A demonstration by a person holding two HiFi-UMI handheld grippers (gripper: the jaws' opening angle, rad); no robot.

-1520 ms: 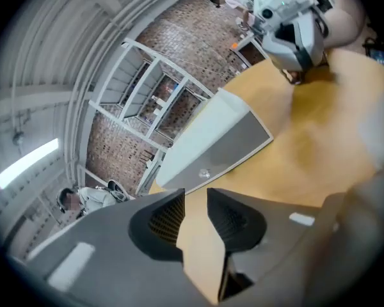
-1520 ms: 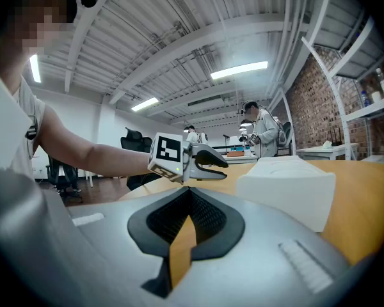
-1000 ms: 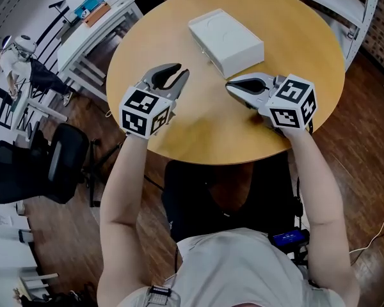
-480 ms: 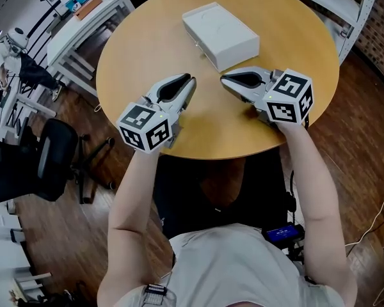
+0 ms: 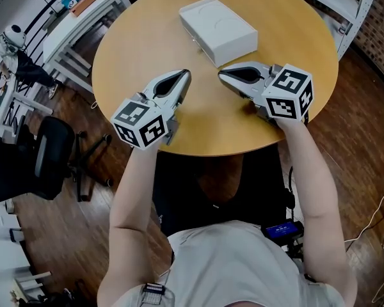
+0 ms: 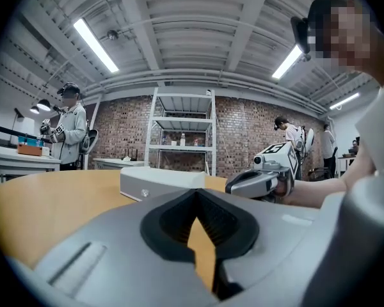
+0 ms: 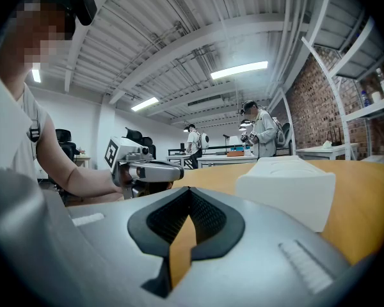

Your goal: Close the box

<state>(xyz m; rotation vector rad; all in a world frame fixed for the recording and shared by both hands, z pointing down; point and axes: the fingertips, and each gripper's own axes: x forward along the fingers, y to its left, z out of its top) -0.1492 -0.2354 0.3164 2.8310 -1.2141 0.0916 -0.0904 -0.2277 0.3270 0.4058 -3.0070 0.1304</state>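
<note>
A white box (image 5: 217, 23) lies on the far half of the round wooden table (image 5: 141, 50), its lid down flat. My left gripper (image 5: 184, 75) hovers over the table's near left part, short of the box; its jaws meet at the tips with nothing between them. To its right, my right gripper (image 5: 223, 75) is shut and empty too, its tip just before the box's near corner. In the left gripper view the box (image 6: 160, 181) stands ahead beyond my left gripper (image 6: 195, 194). The right gripper view has the box (image 7: 288, 184) close on the right of my right gripper (image 7: 191, 194).
A black office chair (image 5: 45, 165) stands on the floor to the left of the table. White desks (image 5: 77, 24) are at the upper left and a metal shelf rack (image 5: 365, 5) at the upper right. People stand far off in both gripper views.
My left gripper's jaws have closed from open to shut, empty. Both grippers sit slightly lower and closer together in the head view. The box has not been touched.
</note>
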